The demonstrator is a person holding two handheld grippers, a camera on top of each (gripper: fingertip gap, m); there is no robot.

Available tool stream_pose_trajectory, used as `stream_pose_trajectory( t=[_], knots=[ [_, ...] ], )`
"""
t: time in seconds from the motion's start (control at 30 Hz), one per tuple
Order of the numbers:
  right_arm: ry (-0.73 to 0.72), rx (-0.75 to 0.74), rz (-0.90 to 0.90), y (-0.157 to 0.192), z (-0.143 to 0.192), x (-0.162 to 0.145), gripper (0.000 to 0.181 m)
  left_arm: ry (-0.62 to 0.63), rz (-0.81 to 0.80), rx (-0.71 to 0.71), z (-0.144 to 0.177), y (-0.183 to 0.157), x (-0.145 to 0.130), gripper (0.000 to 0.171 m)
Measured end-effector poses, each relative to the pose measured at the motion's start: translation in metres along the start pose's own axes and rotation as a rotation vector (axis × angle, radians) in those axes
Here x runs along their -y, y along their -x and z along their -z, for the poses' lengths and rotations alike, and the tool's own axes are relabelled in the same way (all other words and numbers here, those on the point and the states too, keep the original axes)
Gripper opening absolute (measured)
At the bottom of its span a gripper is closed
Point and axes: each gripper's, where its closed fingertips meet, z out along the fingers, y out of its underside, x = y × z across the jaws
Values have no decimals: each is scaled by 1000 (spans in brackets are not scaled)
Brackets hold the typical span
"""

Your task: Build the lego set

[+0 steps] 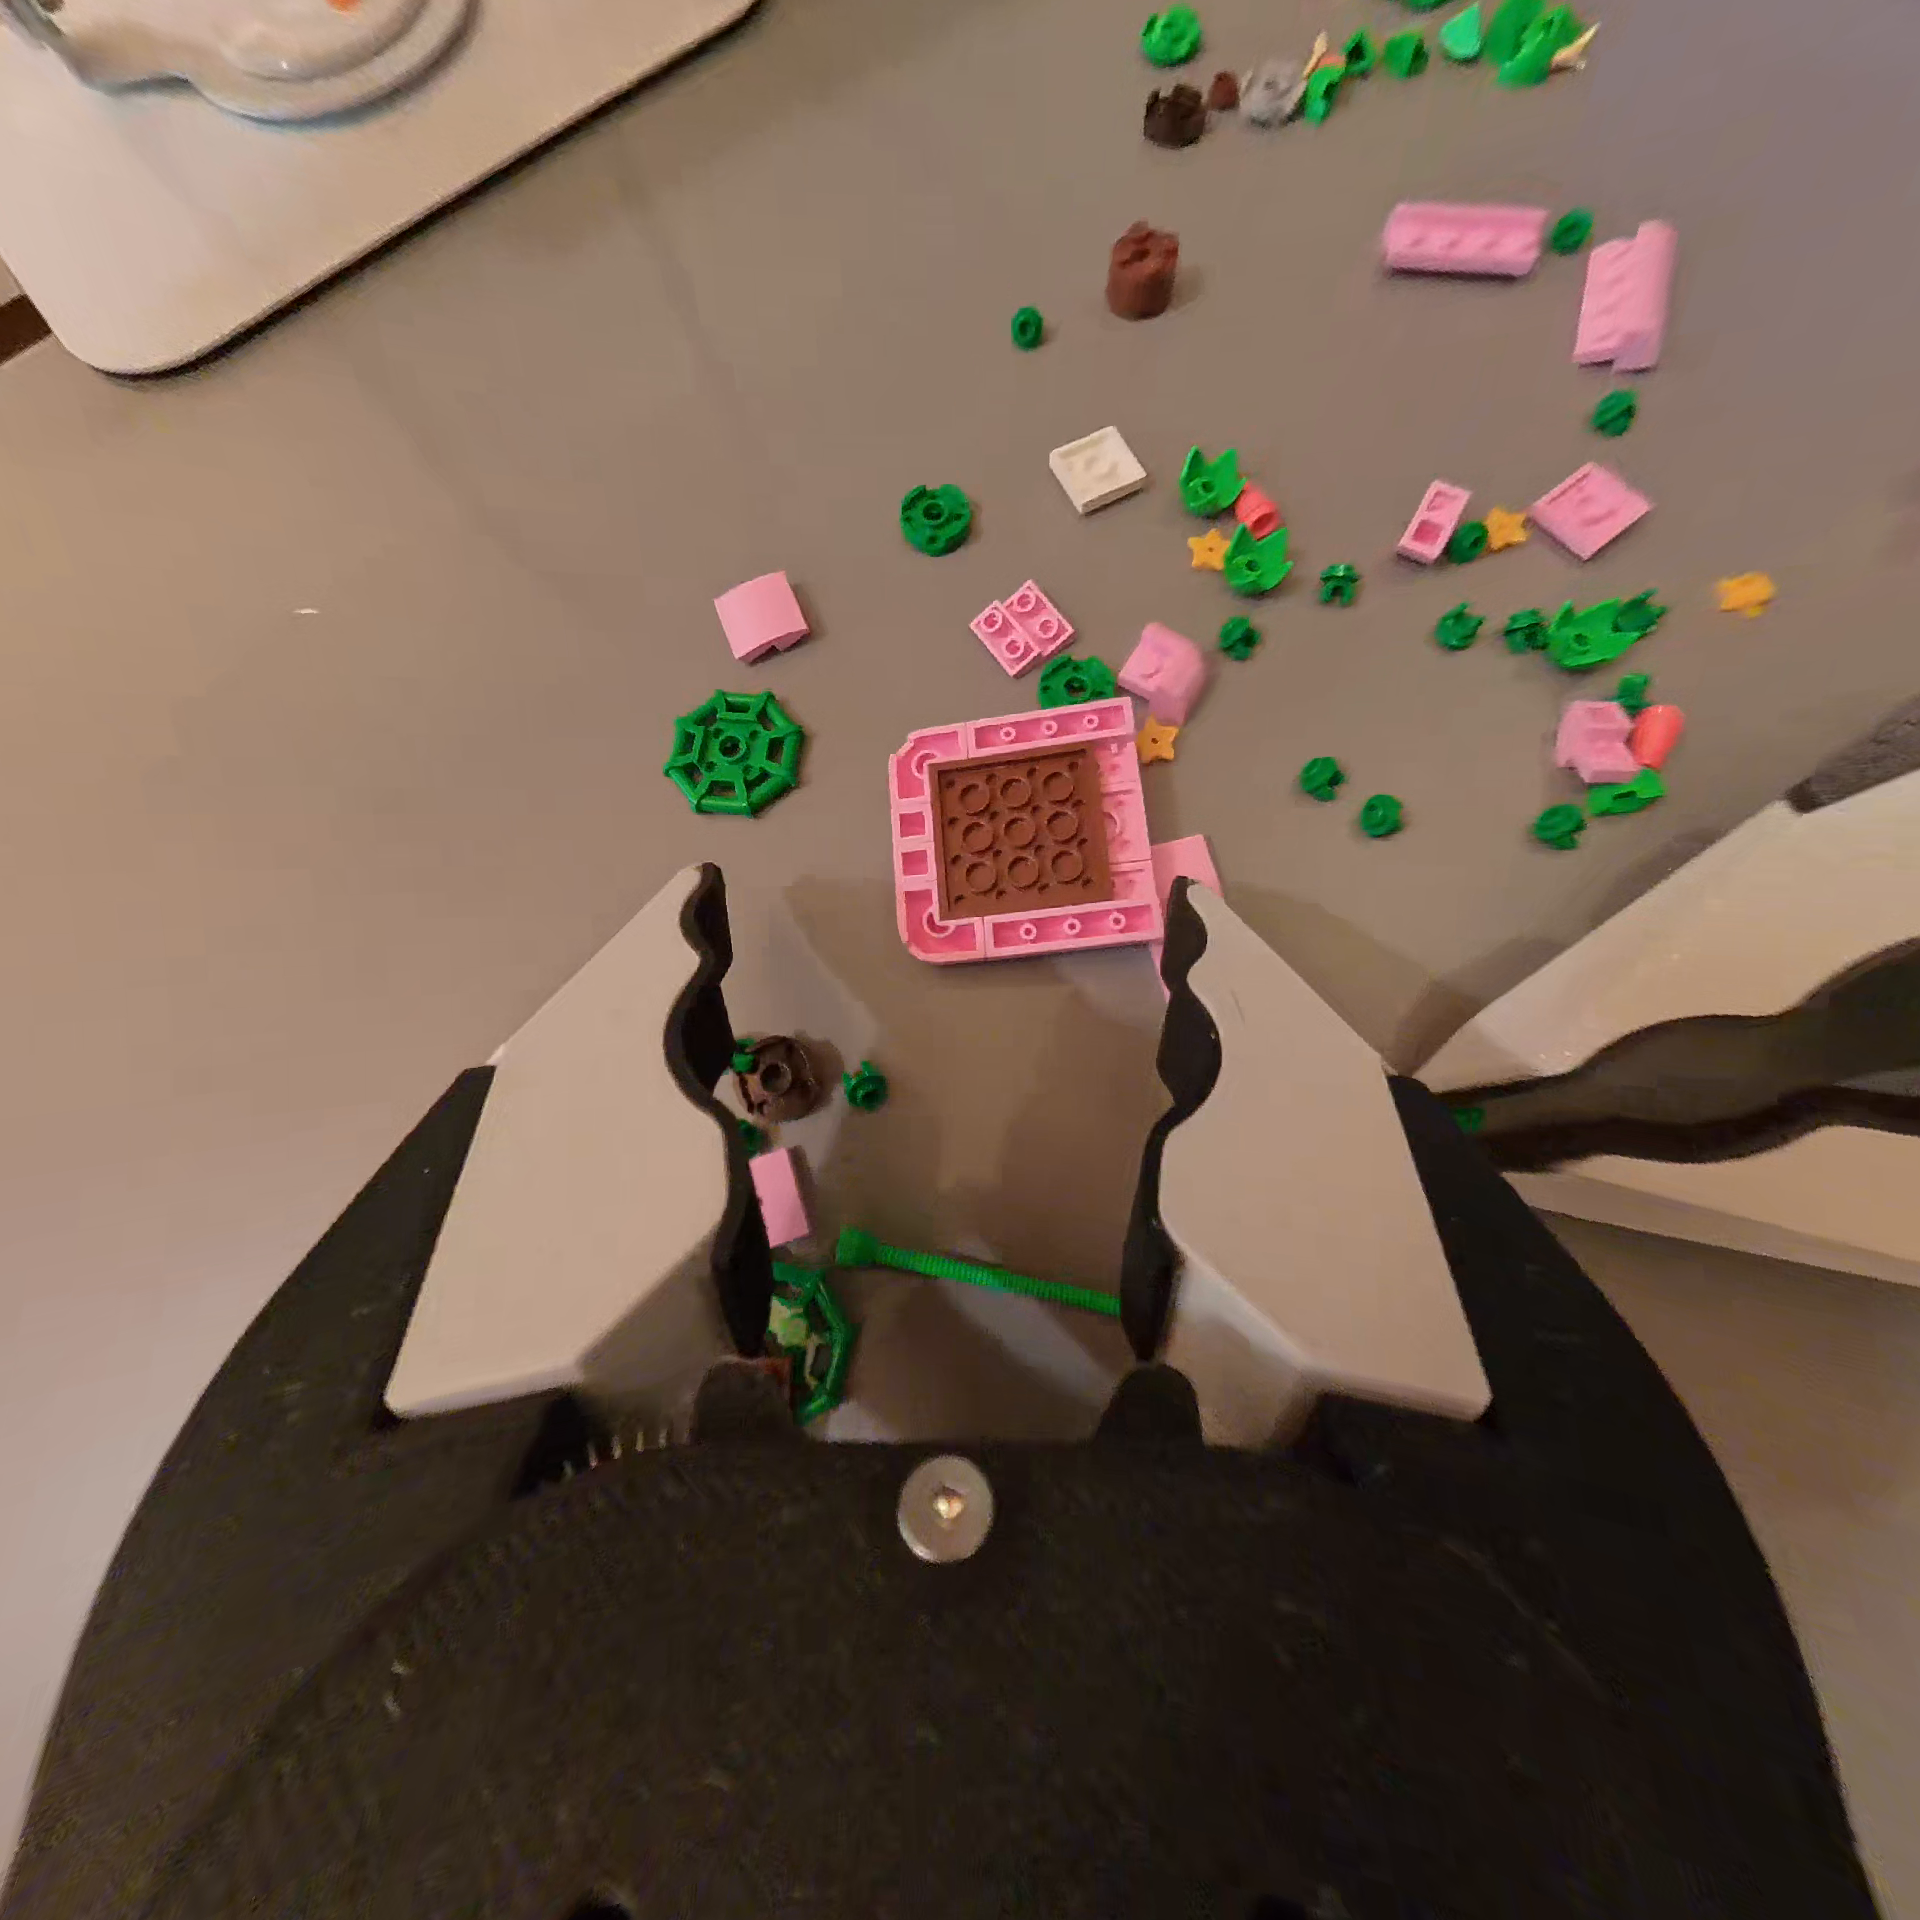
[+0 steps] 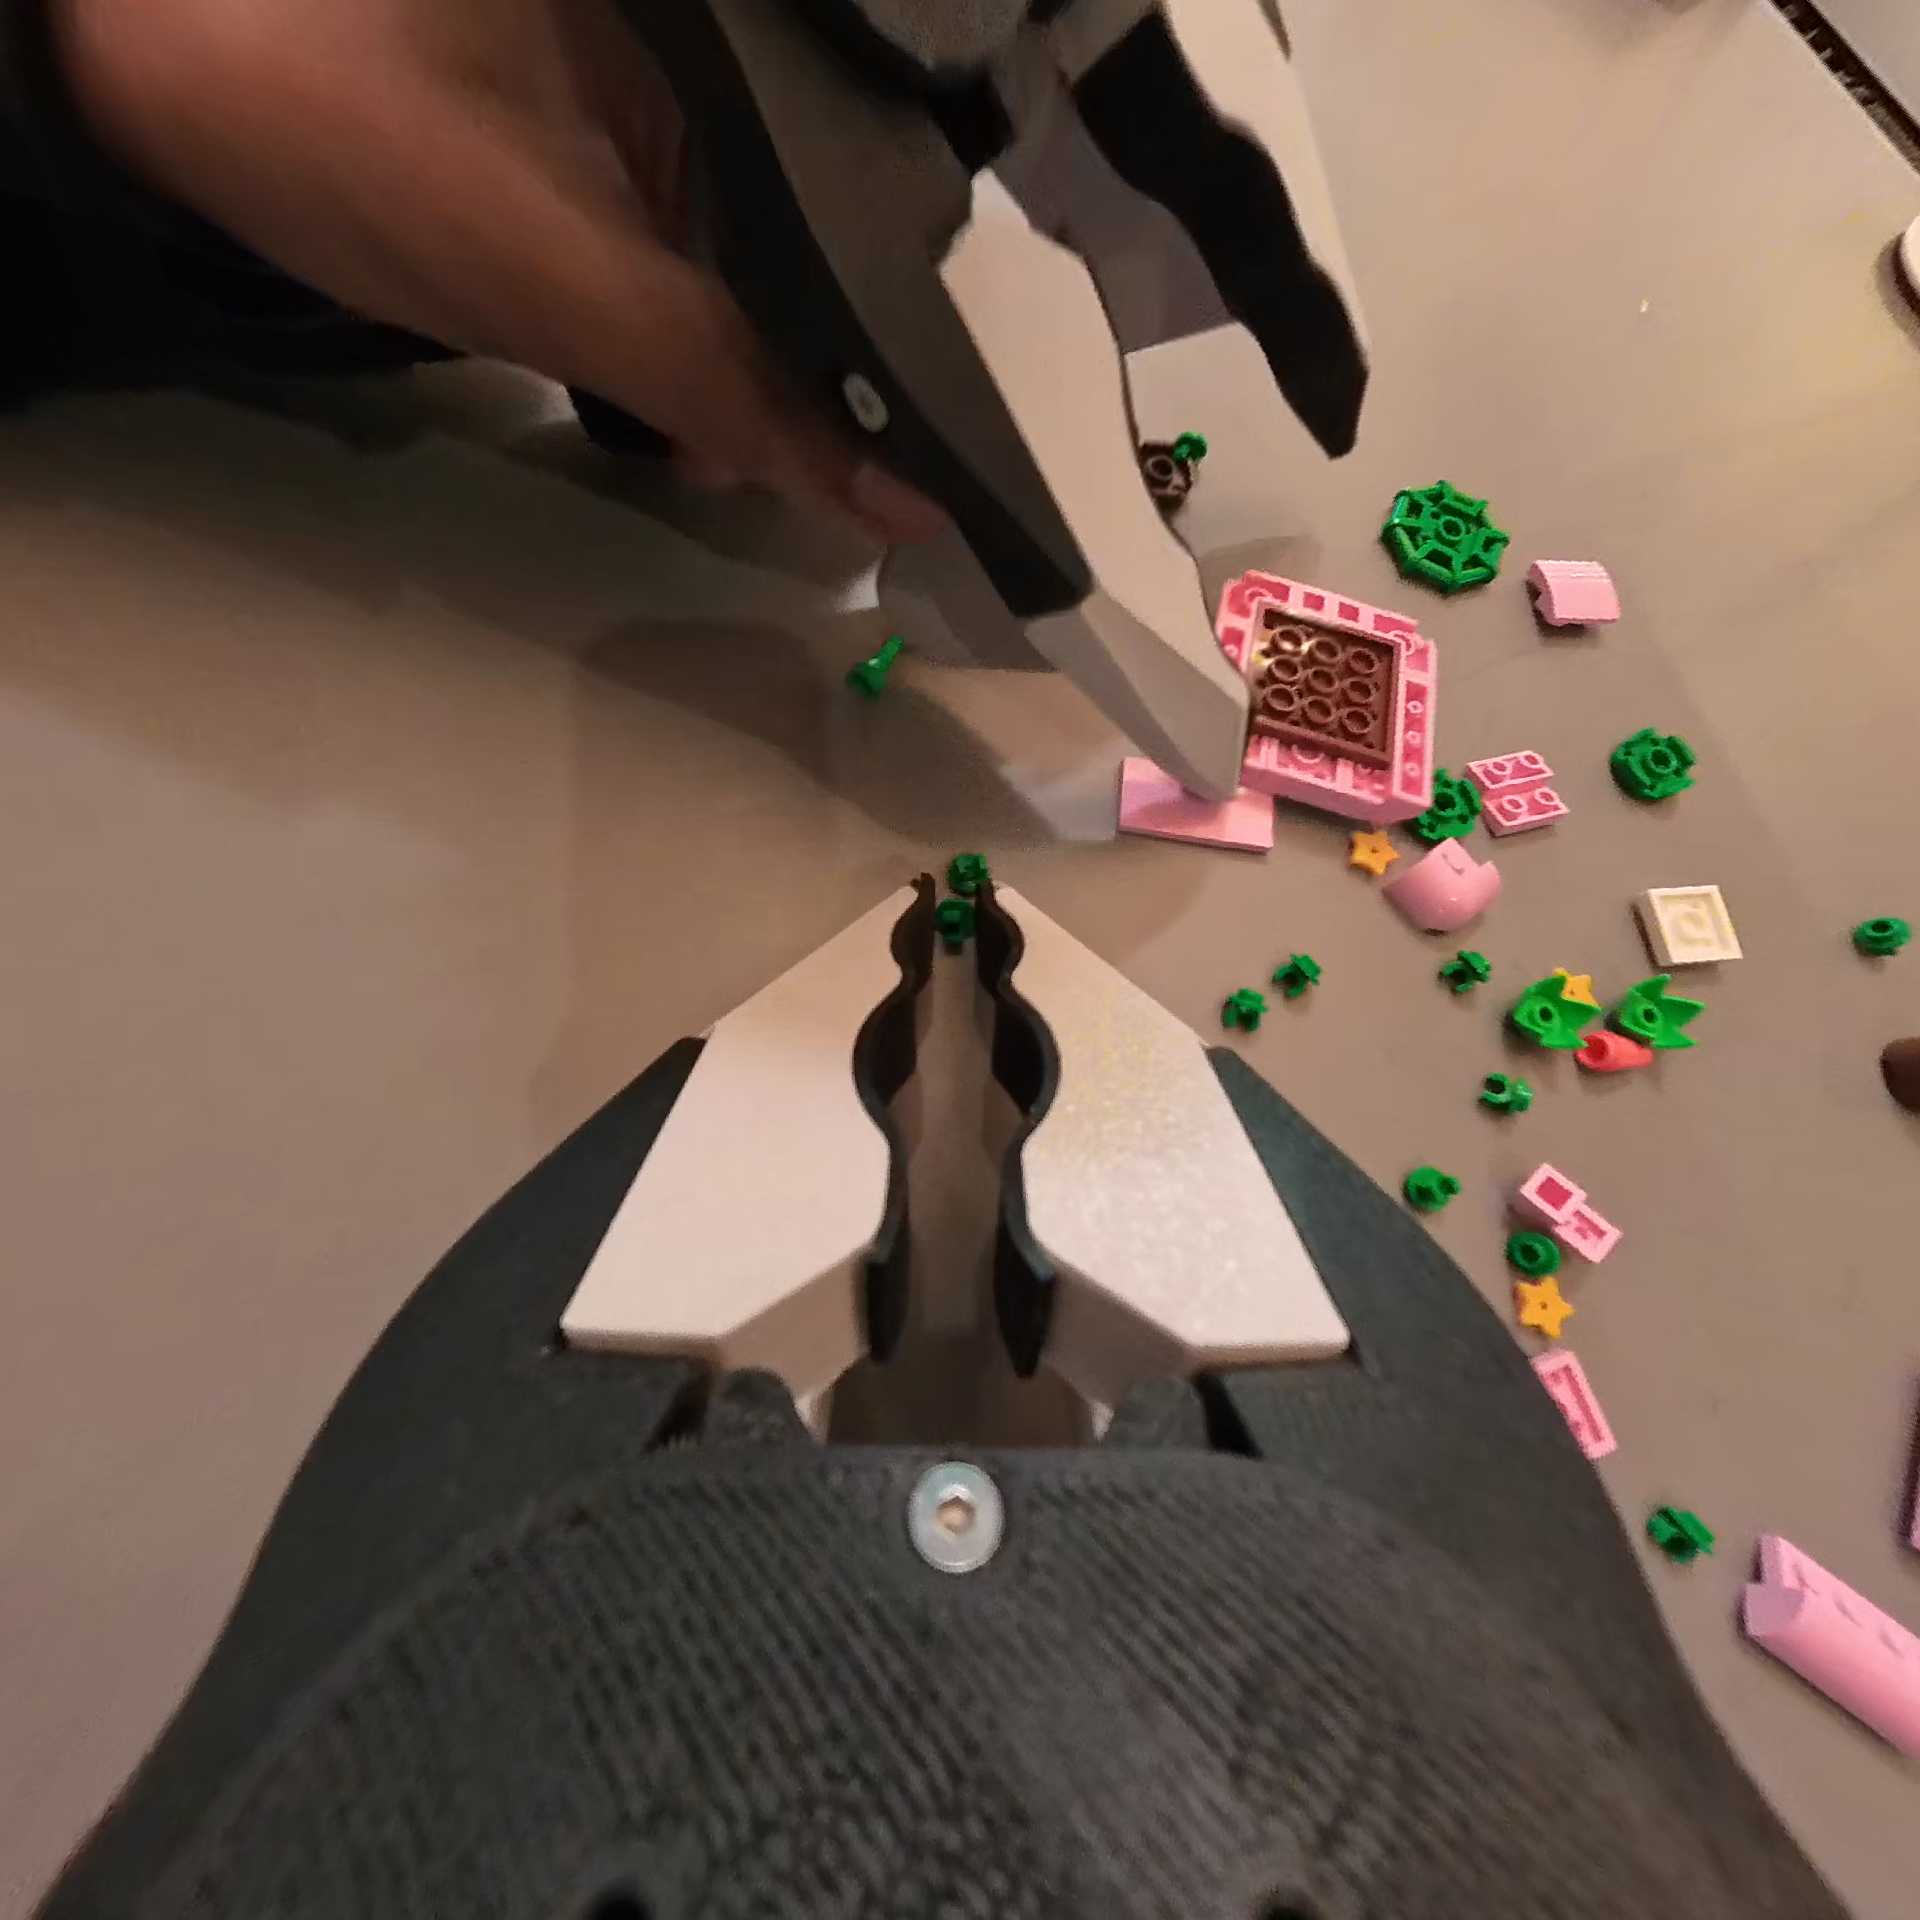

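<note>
My left gripper (image 1: 945, 894) hangs with fingers wide apart, empty, just before one pink frame (image 1: 1023, 831) with a brown plate inside, on the grey table (image 1: 416, 727). My right gripper (image 2: 956, 899) pinches one small green stud (image 2: 954, 920). Two green web wheels (image 1: 735, 751) lie near.

Left gripper (image 1: 945, 904) spread wide; right gripper (image 2: 954, 902) nearly closed (possibly pinching something).
</note>
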Motion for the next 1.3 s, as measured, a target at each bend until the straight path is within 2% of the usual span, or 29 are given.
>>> stream_pose_trajectory(
  t=[0.1, 0.23, 0.43, 0.57, 0.6, 0.63, 0.77, 0.83, 0.93, 1.0, 1.13, 1.23, 1.27, 1.3],
  knots=[
    [-3, -17, 6, -2, -1, 2, 15, 15, -12, -7, -5, -1, 1, 79],
    [0, -8, 3, -1, -4, 3, 10, 38, 38, -125, -7, -15, -2, 51],
    [4, -38, -1, -5, -3, 2, 5, -9, 24, -98, -2, -9, 3, 50],
    [23, -174, -25, -35, 5, -8, 5, -85, 21, -77, 9, -2, 15, 49],
    [29, -208, -40, -44, 8, -12, 5, -110, 22, -81, 13, -2, 18, 21],
    [33, -234, -61, -52, 11, -15, 5, -146, 25, -78, 17, 0, 23, 17],
    [11, -244, -110, -60, 16, -17, 25, -147, 22, -85, 23, 1, 23, 27],
    [-13, -246, -96, -59, 18, -13, 27, -150, 12, -62, 25, 7, 20, 33],
    [-39, -235, -72, -54, 19, -7, 30, -99, 2, -25, 22, 23, 9, 58],
    [-45, -229, -58, -52, 18, -5, 31, -60, 20, -10, 16, 34, -1, 64],
    [-56, -225, -39, -48, 18, -1, 31, -13, 128, -151, 5, 25, -7, 77],
    [-61, -223, -35, -47, 19, 0, 31, 27, 113, -166, 0, 23, -10, 77],
    [-62, -223, -35, -47, 19, 0, 31, 32, 90, -167, -1, 21, -10, 71],
    [-64, -223, -34, -47, 20, 0, 31, 36, 72, -150, -2, 21, -10, 57]
  ],
)
